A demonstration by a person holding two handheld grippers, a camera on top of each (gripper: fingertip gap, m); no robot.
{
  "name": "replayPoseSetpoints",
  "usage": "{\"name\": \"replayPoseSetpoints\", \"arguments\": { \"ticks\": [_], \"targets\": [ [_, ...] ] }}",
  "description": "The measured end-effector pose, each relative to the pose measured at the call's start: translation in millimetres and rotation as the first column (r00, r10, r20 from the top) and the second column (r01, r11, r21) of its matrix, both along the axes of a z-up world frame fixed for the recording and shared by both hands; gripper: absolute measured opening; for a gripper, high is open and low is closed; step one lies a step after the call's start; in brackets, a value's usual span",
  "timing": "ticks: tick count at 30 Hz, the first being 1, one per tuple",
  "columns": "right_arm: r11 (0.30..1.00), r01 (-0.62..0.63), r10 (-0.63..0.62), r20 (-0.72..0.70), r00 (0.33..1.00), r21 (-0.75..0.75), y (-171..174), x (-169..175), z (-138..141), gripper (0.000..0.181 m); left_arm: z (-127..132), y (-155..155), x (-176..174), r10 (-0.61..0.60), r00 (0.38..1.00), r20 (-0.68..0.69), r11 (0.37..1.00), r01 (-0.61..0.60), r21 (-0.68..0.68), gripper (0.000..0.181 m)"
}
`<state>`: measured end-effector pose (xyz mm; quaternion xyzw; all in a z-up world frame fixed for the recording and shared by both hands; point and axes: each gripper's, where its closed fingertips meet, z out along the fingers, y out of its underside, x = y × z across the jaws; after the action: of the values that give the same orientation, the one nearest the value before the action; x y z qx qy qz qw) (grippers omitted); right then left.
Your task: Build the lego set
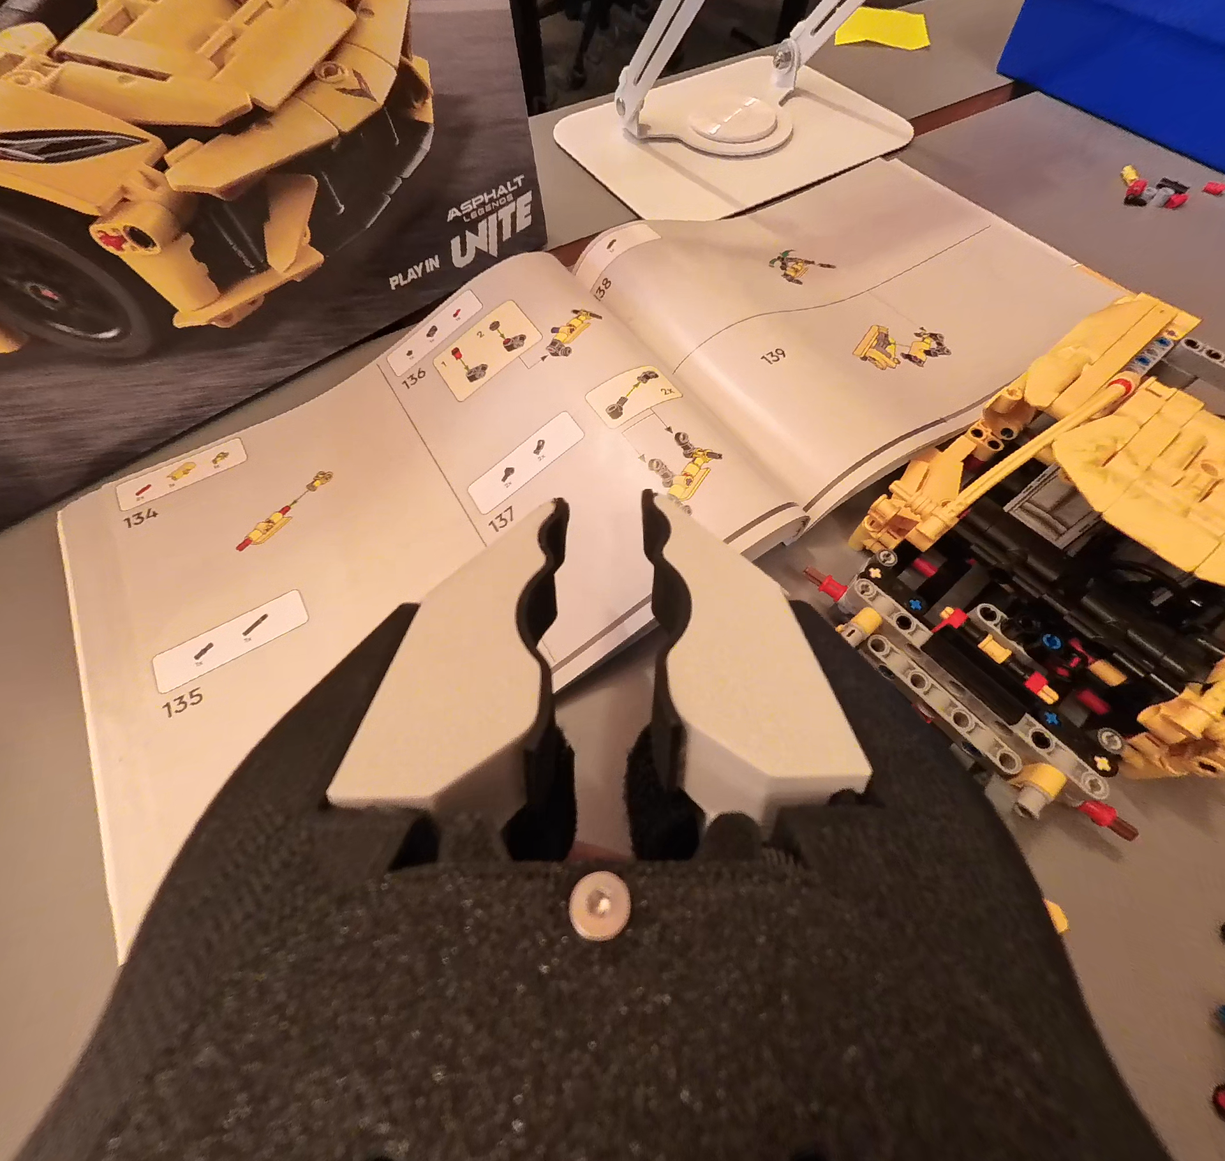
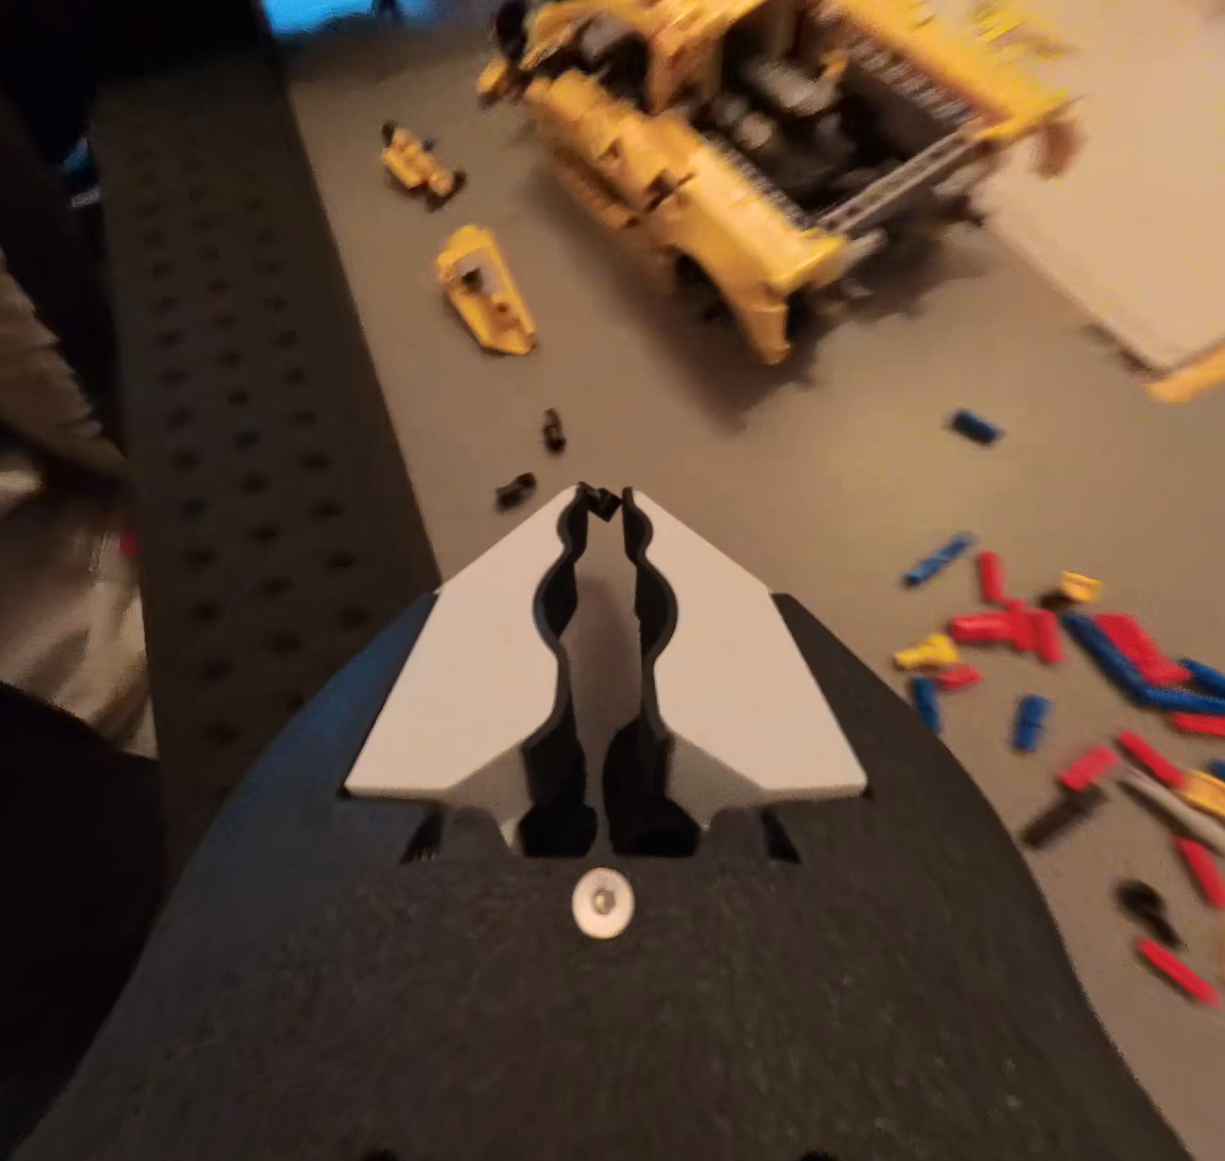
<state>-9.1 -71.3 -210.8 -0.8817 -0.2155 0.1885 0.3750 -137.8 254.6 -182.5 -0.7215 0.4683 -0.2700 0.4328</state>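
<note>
In the left wrist view the left tool (image 1: 604, 507) hovers parted and empty over the instruction booklet (image 1: 424, 466), the stiff, snag-prone car model (image 1: 1034, 572) at three o'clock on the surface (image 1: 40, 731); in the right wrist view the right tool (image 2: 602, 499) pinches a tiny, light, easily dropped black piece (image 2: 603, 504) at its tips, model at one o'clock.

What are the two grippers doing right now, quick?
Left gripper: open, holding nothing, above the instruction booklet.
Right gripper: shut on a small black piece.

— Beside the left hand-held gripper (image 1: 603, 506)?
— A yellow and black car model (image 1: 1034, 572), red and blue pins showing.
— Right of the right hand-held gripper (image 2: 604, 499)?
— Red, blue, yellow loose pieces (image 2: 1074, 652) on a grey surface (image 2: 762, 453).
</note>
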Motion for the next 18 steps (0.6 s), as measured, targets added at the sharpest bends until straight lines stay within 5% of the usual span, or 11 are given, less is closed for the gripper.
{"name": "replayPoseSetpoints", "arguments": {
  "ticks": [7,12,15,18],
  "targets": [
    [0.994,-0.069,0.074,0.052,0.996,-0.088,-5.9,-27.9,-33.6,0.009,3.8,-2.6,1.2,-0.007,1.000,0.009,1.000,0.006,0.011,0.023],
    [0.997,-0.055,0.058,0.049,0.997,-0.054,-5.3,-20.0,-28.8,0.015,3.9,-2.5,0.9,-0.007,1.000,0.008,1.000,0.006,0.012,0.023],
    [0.993,0.115,-0.118,0.086,0.989,0.036,-0.1,38.5,-11.8,0.018,3.9,-3.3,1.4,-0.010,1.000,0.009,1.000,0.010,0.010,0.023],
    [0.926,0.365,-0.379,0.237,0.895,0.099,-2.8,138.2,-6.6,0.017,3.7,-5.2,2.5,-0.018,1.000,0.006,1.000,0.017,0.012,0.023]
  ]
}}
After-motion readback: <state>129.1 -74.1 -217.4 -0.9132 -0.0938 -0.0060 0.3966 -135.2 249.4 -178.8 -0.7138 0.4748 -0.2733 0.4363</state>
